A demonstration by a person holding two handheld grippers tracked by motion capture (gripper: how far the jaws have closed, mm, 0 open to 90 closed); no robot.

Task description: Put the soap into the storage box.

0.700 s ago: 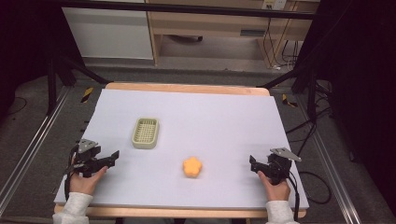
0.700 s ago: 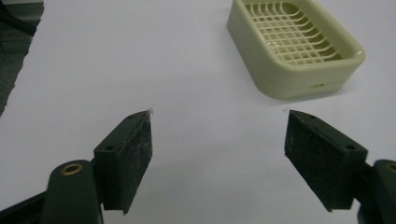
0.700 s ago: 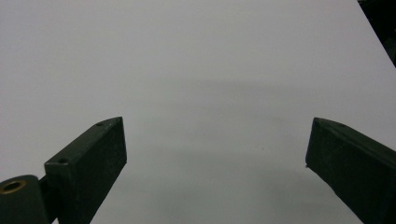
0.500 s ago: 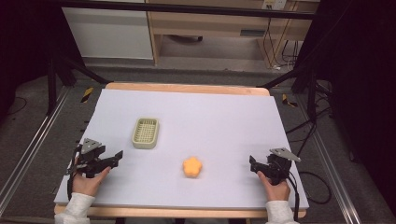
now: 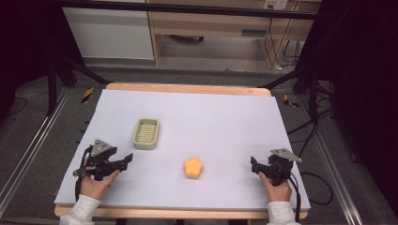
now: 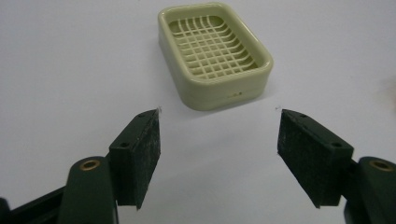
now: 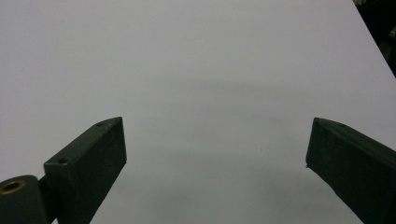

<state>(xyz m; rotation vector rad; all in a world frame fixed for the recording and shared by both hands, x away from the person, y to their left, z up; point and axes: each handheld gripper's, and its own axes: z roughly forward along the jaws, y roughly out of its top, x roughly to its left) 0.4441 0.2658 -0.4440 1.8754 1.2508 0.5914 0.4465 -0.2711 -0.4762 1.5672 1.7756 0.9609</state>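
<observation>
White table: dish (image 6: 215, 53) ahead of left tool (image 6: 217, 144).

Your left tongs (image 6: 218, 140) carry matt black pads (image 6: 148, 149) with a rough, grainy face and brass-coloured rivets. Ahead sits a glossy cream plastic soap dish (image 6: 215, 52), smooth-walled with a moulded grid. The desk (image 5: 225, 117) wears a matt, smooth pale sheet; bare wood edges its far side.

forearms: both run off the bottom edge of the high view, sleeves cut short.
orange piece (image 5: 193, 168): small and soft in the high view near the counter's front edge; its make can't be told.
orange smear (image 6: 391, 88): cut by the right edge of the left gripper view, too blurred to name.
left gripper (image 6: 218, 140): body cut off at the bottom.
right gripper (image 7: 217, 154): likewise.
</observation>
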